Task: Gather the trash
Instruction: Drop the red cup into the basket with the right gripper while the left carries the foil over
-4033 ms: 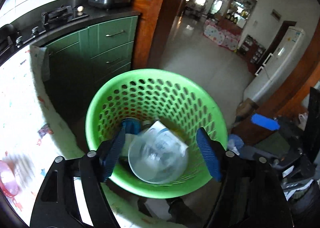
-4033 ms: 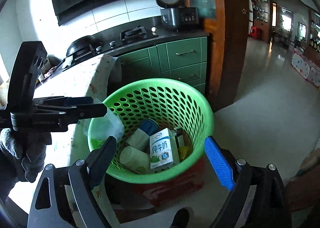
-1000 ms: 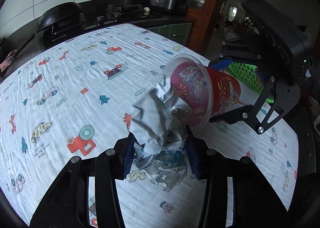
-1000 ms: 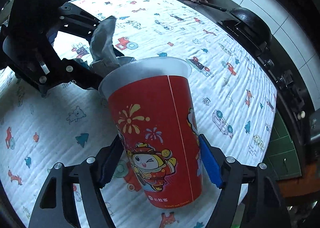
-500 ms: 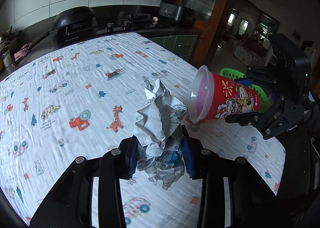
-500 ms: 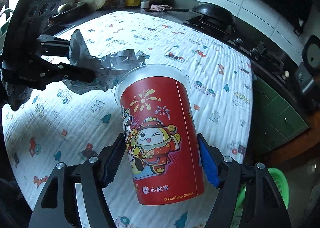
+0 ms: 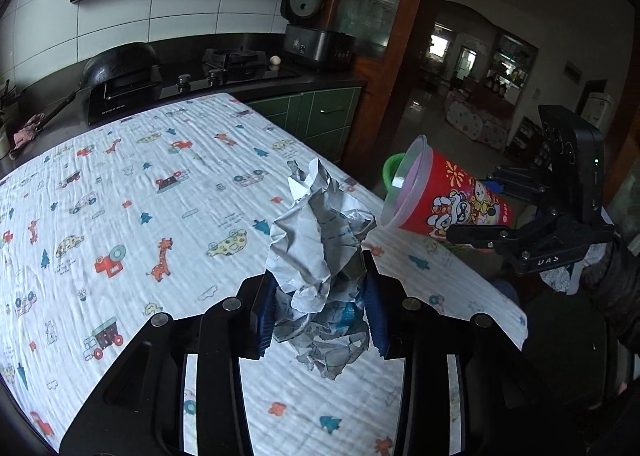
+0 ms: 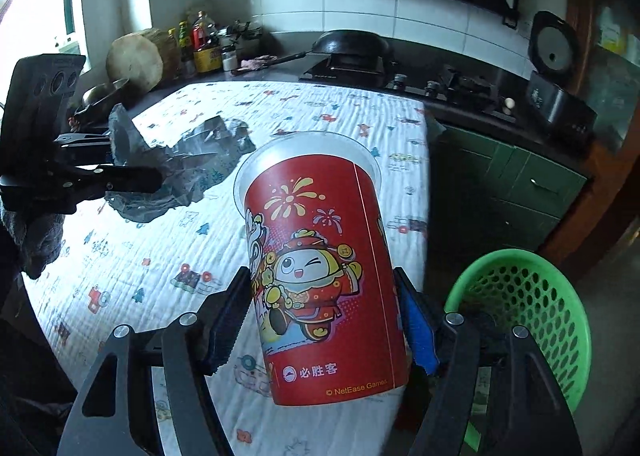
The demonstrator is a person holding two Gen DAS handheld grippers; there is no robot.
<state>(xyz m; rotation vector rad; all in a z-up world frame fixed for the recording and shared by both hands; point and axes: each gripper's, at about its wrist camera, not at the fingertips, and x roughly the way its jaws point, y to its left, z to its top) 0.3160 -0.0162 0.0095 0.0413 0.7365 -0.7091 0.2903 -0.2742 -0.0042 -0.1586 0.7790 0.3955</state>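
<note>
1. Two bits of trash are up off the table at once! The crumpled paper wad [image 7: 320,256] sits clamped between the blue pads of the left gripper [image 7: 320,308], hanging over the patterned tablecloth [image 7: 120,196].
2. The red paper cup [image 8: 320,276] is squeezed at its lower half by the right gripper [image 8: 320,320], mouth tipped away from that camera, out past the table's end.
3. The target, the green basket [image 8: 536,296], sits on the floor just beside the table's end, below and to the right of the cup.
4. Good play here, I'd say: carry each piece right over the basket's mouth before letting go. The wad is light and ragged, so release low; keep the two grippers apart.
5. Around them: a dark counter with a gas hob [image 7: 236,60], a wok [image 8: 352,44], a rice cooker [image 7: 316,36], green cabinets [image 8: 520,184], white wall tiles, and a doorway opening onto a dim room.
</note>
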